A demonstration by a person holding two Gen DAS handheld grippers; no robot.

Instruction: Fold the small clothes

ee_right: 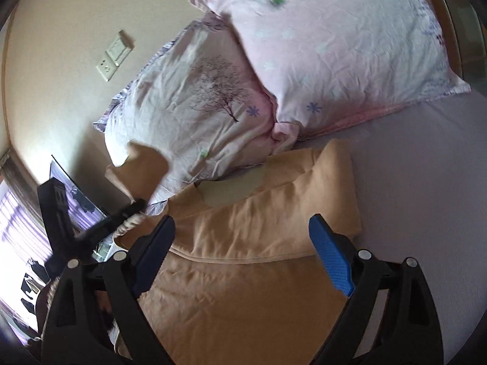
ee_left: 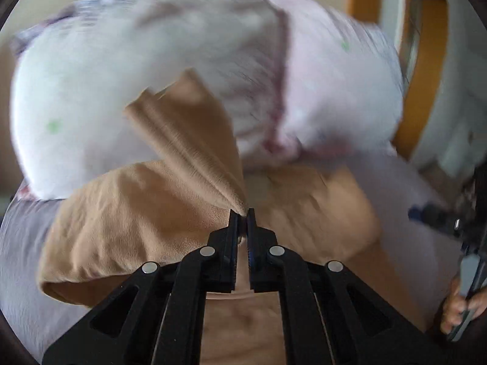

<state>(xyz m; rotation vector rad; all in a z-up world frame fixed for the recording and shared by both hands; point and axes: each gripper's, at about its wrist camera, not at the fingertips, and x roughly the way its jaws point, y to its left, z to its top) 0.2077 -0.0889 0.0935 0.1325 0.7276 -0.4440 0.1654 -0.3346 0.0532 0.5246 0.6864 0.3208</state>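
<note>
Two claws are in view, and we record each in turn. We find the left claw [ee_left: 242, 213] closed on a corner of the tan garment [ee_left: 146, 210], its jaws pinched together with only a sliver of cloth between the tips. From that pinch a pleated flap of the garment rises ahead of the claw and to its left, lifted clear of the rest. The bulk of the garment lies directly beneath and to both sides of the left claw, spread on the lilac bedsheet [ee_left: 18, 243]. Beyond the lifted flap we note two pale printed pillows [ee_left: 106, 70]; this view is blurred and we cannot read their print here.

We find the right claw [ee_right: 242, 252] open, its blue-padded jaws standing wide apart and holding nothing. The tan garment [ee_right: 243, 273] lies between and below those jaws, with a folded edge running across just ahead of the fingertips and a neckline opening further ahead. Whether the right jaws touch the cloth we cannot tell. The pillows [ee_right: 334, 48] sit ahead of this claw, touching the far edge of the garment. The bedsheet [ee_right: 426, 182] extends to the claw's right. At its left the left claw [ee_right: 134, 208] appears, gripping the raised corner.
</note>
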